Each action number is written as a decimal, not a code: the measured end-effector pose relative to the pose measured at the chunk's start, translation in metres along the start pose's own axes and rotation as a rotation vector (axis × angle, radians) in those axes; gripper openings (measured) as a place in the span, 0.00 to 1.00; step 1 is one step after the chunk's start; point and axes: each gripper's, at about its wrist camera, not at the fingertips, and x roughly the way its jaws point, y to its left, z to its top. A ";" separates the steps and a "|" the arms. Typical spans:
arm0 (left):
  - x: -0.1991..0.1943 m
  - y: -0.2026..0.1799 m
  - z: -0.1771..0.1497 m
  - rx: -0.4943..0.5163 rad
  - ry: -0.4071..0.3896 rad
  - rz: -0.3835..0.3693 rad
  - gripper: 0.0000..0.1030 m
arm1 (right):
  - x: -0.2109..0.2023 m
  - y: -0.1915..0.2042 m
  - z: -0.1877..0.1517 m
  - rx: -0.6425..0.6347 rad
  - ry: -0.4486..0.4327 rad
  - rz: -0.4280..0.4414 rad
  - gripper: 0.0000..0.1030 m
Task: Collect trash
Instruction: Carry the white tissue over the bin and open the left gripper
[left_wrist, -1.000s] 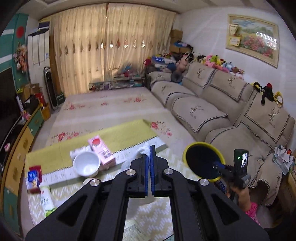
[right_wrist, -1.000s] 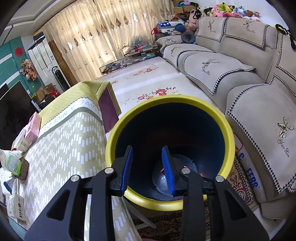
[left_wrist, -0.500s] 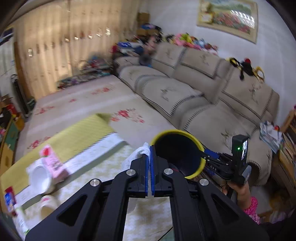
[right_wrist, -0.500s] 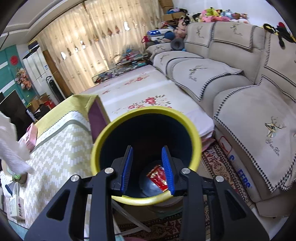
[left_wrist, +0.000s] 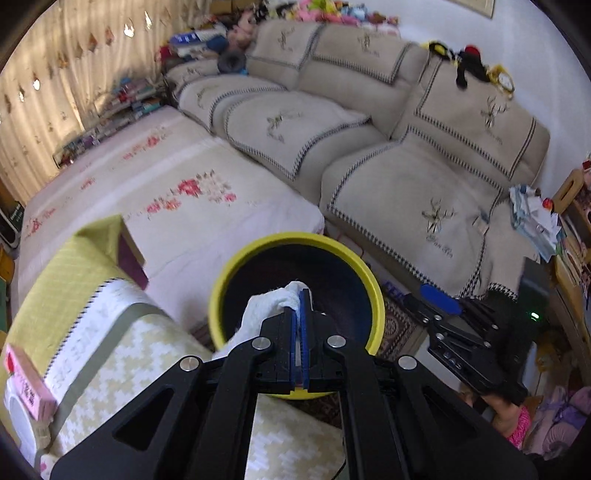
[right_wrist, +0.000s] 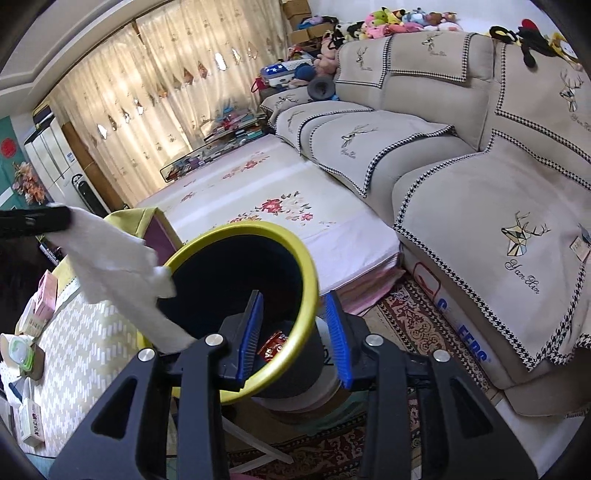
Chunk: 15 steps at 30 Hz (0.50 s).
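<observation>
The left gripper (left_wrist: 299, 321) is pinching a white tissue (left_wrist: 269, 314) between blue ribbed pads pressed flat together; the tissue is soft, crumpled and fibrous, bunching up past the fingertips and trailing down to the left. It is hanging over the mouth of the bin (left_wrist: 364, 275), a round tub with a glossy yellow rim and a dark, matt inside. In the right wrist view the same tissue (right_wrist: 122, 266) is draping as a long limp sheet from the left gripper (right_wrist: 55, 221), its lower corner crossing the bin's rim (right_wrist: 310, 280).

The right gripper (right_wrist: 295, 332) is straddling the near wall of the bin, one blue pad inside and one outside; its jaws have just been opening a little, and whether the pads are pressing on the rim is hard to tell. A red shiny wrapper (right_wrist: 273, 347) is lying at the bottom, mostly hidden by the finger.

The table (left_wrist: 122, 347) is wearing a woven cloth in a pale green-and-white zigzag. A pink carton (left_wrist: 29, 384) is sitting at its left edge, partly cut off and blurred. The beige sofa (left_wrist: 424, 192) is showing checked piping and stitched deer
</observation>
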 end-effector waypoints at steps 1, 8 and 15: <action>0.011 -0.001 0.004 -0.007 0.029 -0.007 0.03 | 0.000 -0.003 0.000 0.004 0.001 -0.001 0.33; 0.098 0.002 0.021 -0.073 0.278 -0.034 0.31 | 0.000 -0.017 -0.006 0.022 0.014 -0.013 0.33; 0.130 0.006 0.015 -0.144 0.389 -0.084 0.70 | -0.002 -0.025 -0.010 0.033 0.020 -0.016 0.33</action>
